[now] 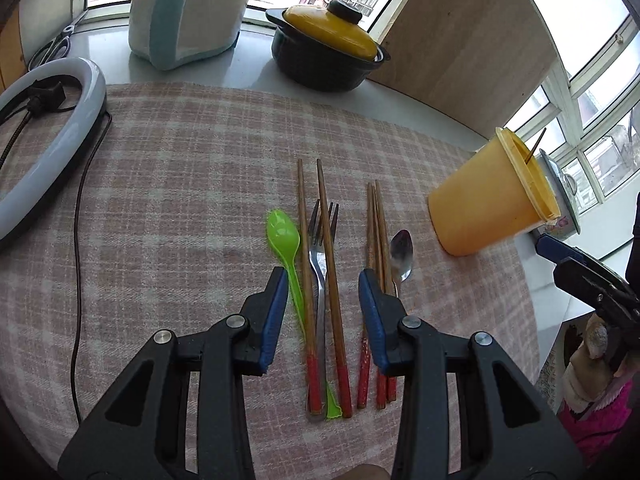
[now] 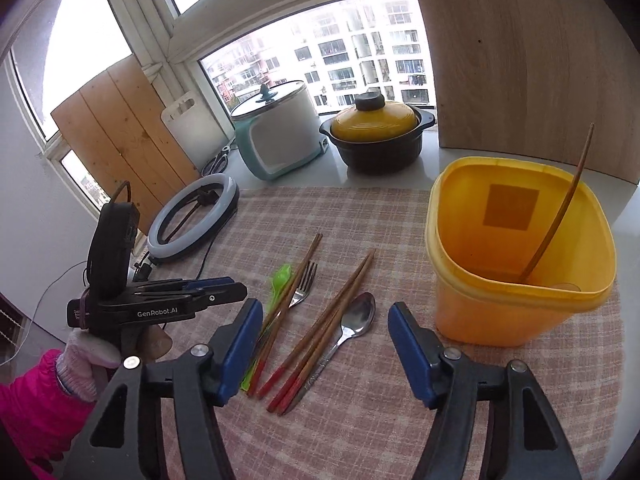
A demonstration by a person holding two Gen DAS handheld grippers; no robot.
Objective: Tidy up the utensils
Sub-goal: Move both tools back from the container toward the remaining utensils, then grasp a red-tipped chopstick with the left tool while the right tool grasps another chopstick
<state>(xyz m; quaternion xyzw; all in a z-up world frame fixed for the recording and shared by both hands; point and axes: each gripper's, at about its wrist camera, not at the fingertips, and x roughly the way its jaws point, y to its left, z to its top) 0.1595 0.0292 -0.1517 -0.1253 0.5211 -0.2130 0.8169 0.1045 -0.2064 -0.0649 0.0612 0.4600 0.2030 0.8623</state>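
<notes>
On the pink checked cloth (image 1: 180,200) lie a green plastic spoon (image 1: 284,236), a metal fork (image 1: 320,232), two red-tipped wooden chopsticks (image 1: 330,260), a further bundle of chopsticks (image 1: 378,232) and a metal spoon (image 1: 401,256). My left gripper (image 1: 323,280) hovers open over the green spoon, fork and left chopsticks, pads apart from them. My right gripper (image 2: 325,308) stands open above the right chopsticks (image 2: 320,328) and metal spoon (image 2: 358,316). A yellow tub (image 2: 520,280) to the right holds one chopstick (image 2: 560,208). Each gripper shows in the other's view: left (image 2: 236,288), right (image 1: 560,256).
A ring light (image 2: 192,216) with its cable lies at the cloth's left. Behind on the sill stand a white and teal cooker (image 2: 276,136) and a black pot with yellow lid (image 2: 376,132). A wooden board (image 2: 520,60) leans behind the tub. The table edge runs close right of the tub.
</notes>
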